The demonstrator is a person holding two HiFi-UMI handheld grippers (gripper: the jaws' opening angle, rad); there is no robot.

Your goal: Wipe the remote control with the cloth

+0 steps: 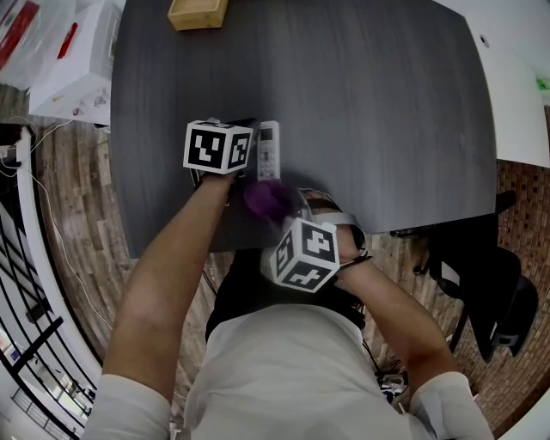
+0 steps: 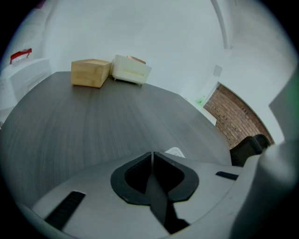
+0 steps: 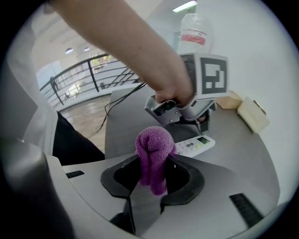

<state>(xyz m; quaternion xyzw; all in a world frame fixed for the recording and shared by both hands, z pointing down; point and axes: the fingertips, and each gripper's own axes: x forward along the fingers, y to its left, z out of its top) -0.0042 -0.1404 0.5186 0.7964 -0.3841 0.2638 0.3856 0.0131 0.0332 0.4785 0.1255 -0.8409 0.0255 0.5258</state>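
Purple against grey
Purple is shown by the cloth [image 3: 154, 154], white by the remote [image 1: 269, 155], tan by the box [image 1: 198, 12], dark grained grey by the table [image 1: 387, 112], brown brickwork by the floor [image 1: 77, 215].

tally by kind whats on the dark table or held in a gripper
remote: 1
purple cloth: 1
wooden box: 1
cream box: 1
total: 4

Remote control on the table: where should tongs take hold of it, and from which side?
Take the remote control across its narrow width, around the middle, coming down from above. It lies flat on the table, long and slim, so probably only its two long edges offer a hold. The cloth crowds its near end; stay clear of that.
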